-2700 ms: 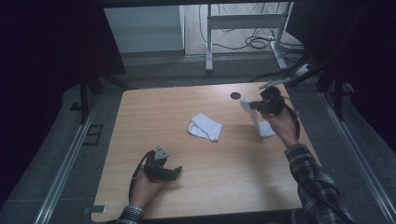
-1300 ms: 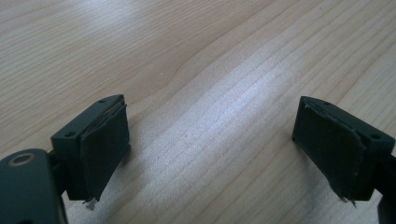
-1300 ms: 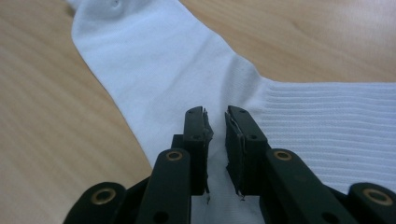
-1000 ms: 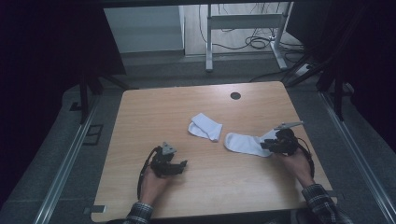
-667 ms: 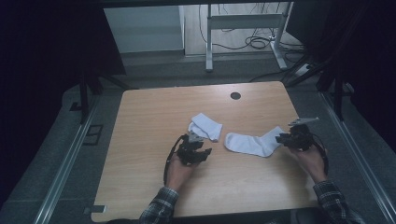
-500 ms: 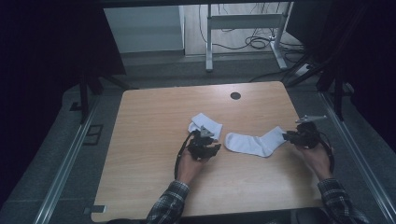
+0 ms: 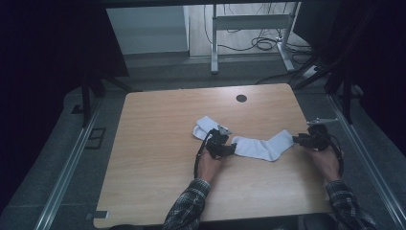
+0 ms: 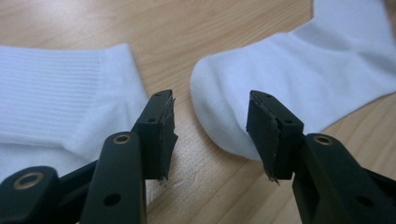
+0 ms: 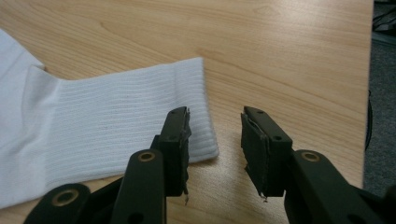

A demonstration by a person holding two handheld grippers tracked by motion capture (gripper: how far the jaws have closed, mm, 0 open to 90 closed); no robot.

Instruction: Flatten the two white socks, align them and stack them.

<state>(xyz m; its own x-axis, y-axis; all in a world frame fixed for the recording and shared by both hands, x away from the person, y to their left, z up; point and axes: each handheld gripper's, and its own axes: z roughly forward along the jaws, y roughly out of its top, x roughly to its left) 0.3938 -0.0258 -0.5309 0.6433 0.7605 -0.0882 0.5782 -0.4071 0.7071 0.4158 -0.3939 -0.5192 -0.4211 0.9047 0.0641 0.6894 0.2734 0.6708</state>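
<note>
Currently, a white sock lies flat across the middle of the worktop, toe to the left and cuff to the right. The left gripper has its jaws spread just at the toe, and the right gripper has its jaws spread at the cuff edge. A folded sock lies just beyond the left gripper. Bare wood stretches left and near; the right edge is close. No writing is legible.

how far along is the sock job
Done: one sock lies spread flat on the table. In hand: nothing gripped; the left gripper is open at its toe, the right gripper open at its cuff. Left: probably gripping it and pairing it with the folded sock.
</note>
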